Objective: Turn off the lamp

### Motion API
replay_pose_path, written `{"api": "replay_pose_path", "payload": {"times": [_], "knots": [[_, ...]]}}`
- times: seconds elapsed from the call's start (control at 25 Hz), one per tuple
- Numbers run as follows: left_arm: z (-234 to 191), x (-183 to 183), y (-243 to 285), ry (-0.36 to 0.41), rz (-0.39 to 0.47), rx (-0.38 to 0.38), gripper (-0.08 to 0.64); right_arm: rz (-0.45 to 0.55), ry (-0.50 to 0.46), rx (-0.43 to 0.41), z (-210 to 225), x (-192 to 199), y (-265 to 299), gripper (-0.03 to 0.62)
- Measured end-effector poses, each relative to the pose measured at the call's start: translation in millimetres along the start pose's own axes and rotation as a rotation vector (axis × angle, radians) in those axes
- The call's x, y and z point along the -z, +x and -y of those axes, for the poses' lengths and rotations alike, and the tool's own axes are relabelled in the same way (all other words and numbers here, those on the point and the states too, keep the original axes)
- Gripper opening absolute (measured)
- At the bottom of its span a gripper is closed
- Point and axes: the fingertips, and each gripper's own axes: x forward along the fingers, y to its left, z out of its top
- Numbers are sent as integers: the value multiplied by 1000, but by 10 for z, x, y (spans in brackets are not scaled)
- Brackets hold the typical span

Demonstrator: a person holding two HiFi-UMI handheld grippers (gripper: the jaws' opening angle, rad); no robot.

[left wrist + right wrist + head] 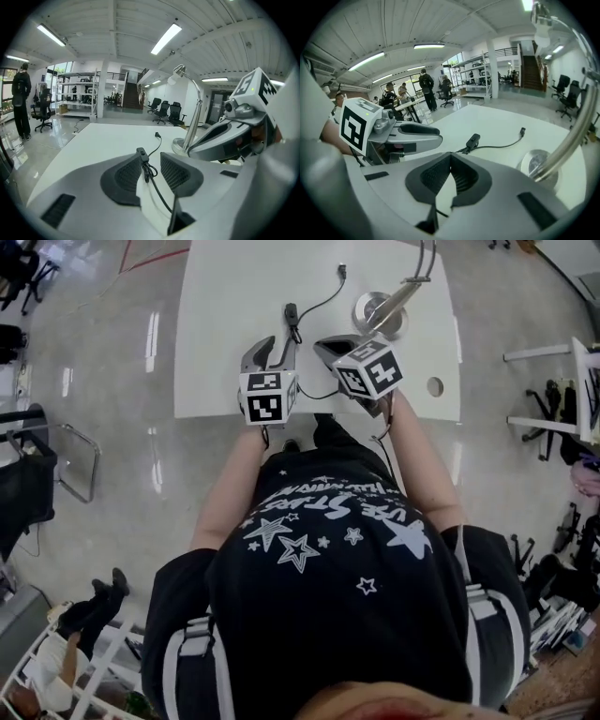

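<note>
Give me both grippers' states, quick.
Left gripper: open, switch cord lying between the jaws, not clamped.
Right gripper: shut, tips together, holding nothing.

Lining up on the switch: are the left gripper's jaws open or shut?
Open. The left gripper shows jaws apart, lamp cord visible between them.

Only the black shirt (328, 615) bears lettering — roughly "VE STARS" (upside down, rest illegible).
</note>
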Motion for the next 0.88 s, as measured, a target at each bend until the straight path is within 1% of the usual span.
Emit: {"api": "replay_pose_path", "payload": {"times": [0.2, 0.44, 0.52, 0.6, 0.72, 0.84, 0.88], "knots": [[211, 18, -55, 14, 16, 87, 129, 65, 114, 83, -79, 235, -280, 6], [472, -16, -155, 11, 41, 154, 129, 97, 211, 135, -42, 574, -593, 6], [506, -24, -198, 9, 47, 164, 127, 111, 220, 144, -32, 582, -639, 6], [522, -32, -227, 5, 53, 167, 127, 129, 208, 143, -47, 542, -671, 6], [586, -47, -266, 4, 65, 162, 127, 166, 188, 129, -73, 491, -757, 6], [713, -46, -344, 8, 72, 151, 124, 204, 186, 106, -119, 526, -895, 6], [751, -43, -382, 10, 74, 144, 108, 211, 183, 98, -142, 555, -937, 6]]}}
